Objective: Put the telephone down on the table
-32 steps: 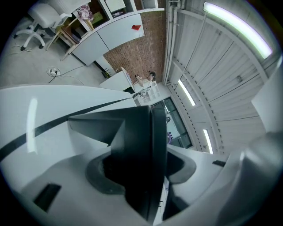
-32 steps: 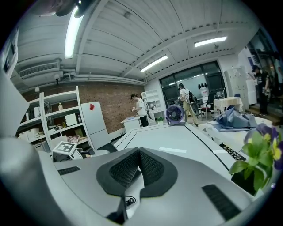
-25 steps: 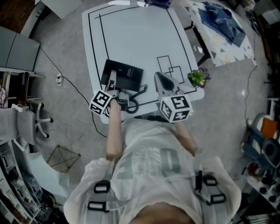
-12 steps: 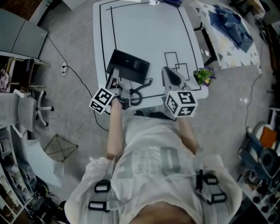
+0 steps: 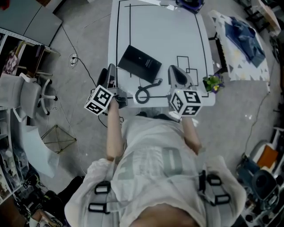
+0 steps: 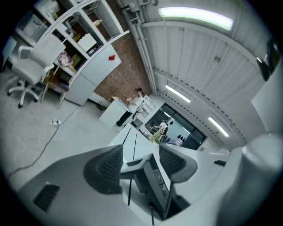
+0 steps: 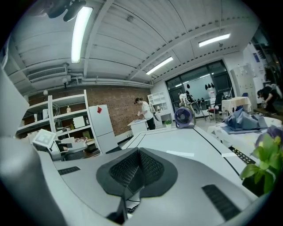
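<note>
The black telephone base (image 5: pixel 140 63) lies on the white table (image 5: pixel 164 31) near its left front. Its coiled cord (image 5: pixel 143 94) loops along the front edge toward my left gripper (image 5: pixel 110 72). That gripper hangs just off the table's left edge. In the left gripper view the dark handset (image 6: pixel 152 181) sits between the jaws of the left gripper (image 6: pixel 140 154), which is shut on it and tilted, above the table. My right gripper (image 5: pixel 174 71) hovers over the table's front right, shut with its pads (image 7: pixel 132 170) pressed together on nothing.
A small potted plant (image 5: pixel 212 82) stands at the table's front right corner, close to the right gripper. A fan (image 5: pixel 188 3) is at the far edge. A side table with blue cloth (image 5: pixel 246 37) stands to the right. An office chair (image 5: pixel 31 95) and a floor cable are on the left.
My left gripper has moved left off the telephone base to beyond the table's left edge, with the handset, drawing the cord out. The right gripper stays where it was.
</note>
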{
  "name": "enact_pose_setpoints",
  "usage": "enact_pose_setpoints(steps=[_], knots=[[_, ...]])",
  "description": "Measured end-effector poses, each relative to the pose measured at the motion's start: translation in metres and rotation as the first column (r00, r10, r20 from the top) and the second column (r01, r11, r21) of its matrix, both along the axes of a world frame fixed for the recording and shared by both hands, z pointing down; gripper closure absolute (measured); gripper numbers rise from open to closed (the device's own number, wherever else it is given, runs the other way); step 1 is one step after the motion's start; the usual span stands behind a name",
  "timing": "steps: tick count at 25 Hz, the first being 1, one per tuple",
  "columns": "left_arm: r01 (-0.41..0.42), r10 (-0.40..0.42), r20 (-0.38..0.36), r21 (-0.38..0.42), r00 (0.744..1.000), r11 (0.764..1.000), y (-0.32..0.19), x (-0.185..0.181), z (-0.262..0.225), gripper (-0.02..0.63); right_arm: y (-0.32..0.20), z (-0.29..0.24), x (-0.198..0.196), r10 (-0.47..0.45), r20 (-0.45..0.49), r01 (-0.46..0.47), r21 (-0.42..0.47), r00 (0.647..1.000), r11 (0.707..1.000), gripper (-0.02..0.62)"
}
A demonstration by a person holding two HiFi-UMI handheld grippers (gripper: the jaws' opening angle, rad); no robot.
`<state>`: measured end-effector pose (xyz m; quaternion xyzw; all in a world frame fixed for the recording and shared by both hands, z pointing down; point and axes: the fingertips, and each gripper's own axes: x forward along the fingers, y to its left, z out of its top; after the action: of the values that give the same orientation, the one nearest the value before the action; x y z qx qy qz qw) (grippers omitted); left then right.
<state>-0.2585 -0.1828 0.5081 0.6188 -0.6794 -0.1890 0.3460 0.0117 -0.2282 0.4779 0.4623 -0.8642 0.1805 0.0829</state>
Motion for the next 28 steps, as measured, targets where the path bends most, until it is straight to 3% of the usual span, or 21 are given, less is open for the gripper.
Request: enact_pose_setpoints(steps=[2, 3, 6, 7, 10, 12, 22, 25, 28], knots=[[-0.04, 0.039, 0.162, 0.003, 0.986, 0.999, -0.001, -0.002, -0.023, 0.367, -0.001, -0.004, -0.004, -0.01, 0.002, 0.01, 0.015, 1.0, 1.0, 0.588], [-0.061, 0.059, 0.254, 0.0, 0.965, 0.998, -0.001, -0.002, -0.036, 0.367, -0.002, -0.005, -0.006, -0.015, 0.001, 0.015, 0.024, 1.0, 1.0, 0.588], [-0.092, 0.074, 0.489, 0.013, 0.869, 0.996, -0.003, 0.001, -0.074, 0.381, -0.004, -0.013, -0.011, -0.028, -0.009, 0.029, 0.055, 1.0, 0.998, 0.588], [-0.097, 0.068, 0.549, 0.024, 0.833, 0.995, -0.004, 0.004, -0.085, 0.416, -0.005, -0.016, -0.013, -0.033, -0.013, 0.034, 0.066, 0.999, 0.997, 0.588], [-0.115, 0.045, 0.672, 0.061, 0.739, 0.992, -0.007, 0.024, -0.107, 0.558, -0.006, -0.025, -0.018, -0.041, -0.022, 0.043, 0.104, 0.999, 0.994, 0.588], [-0.138, 0.037, 0.705, 0.087, 0.709, 0.987, -0.01, 0.045, -0.114, 0.592, -0.007, -0.029, -0.021, -0.043, -0.035, 0.047, 0.128, 0.998, 0.991, 0.588], [-0.251, 0.08, 0.753, 0.115, 0.653, 0.961, -0.027, 0.105, -0.12, 0.6, -0.008, -0.028, -0.038, -0.07, -0.059, 0.077, 0.139, 0.996, 0.987, 0.588], [-0.255, 0.091, 0.75, 0.106, 0.655, 0.961, -0.029, 0.105, -0.116, 0.6, -0.007, -0.027, -0.039, -0.075, -0.046, 0.081, 0.128, 0.996, 0.988, 0.588], [-0.252, 0.102, 0.727, 0.101, 0.679, 0.962, -0.031, 0.102, -0.111, 0.6, -0.007, -0.029, -0.041, -0.079, -0.015, 0.081, 0.114, 0.997, 0.99, 0.588]])
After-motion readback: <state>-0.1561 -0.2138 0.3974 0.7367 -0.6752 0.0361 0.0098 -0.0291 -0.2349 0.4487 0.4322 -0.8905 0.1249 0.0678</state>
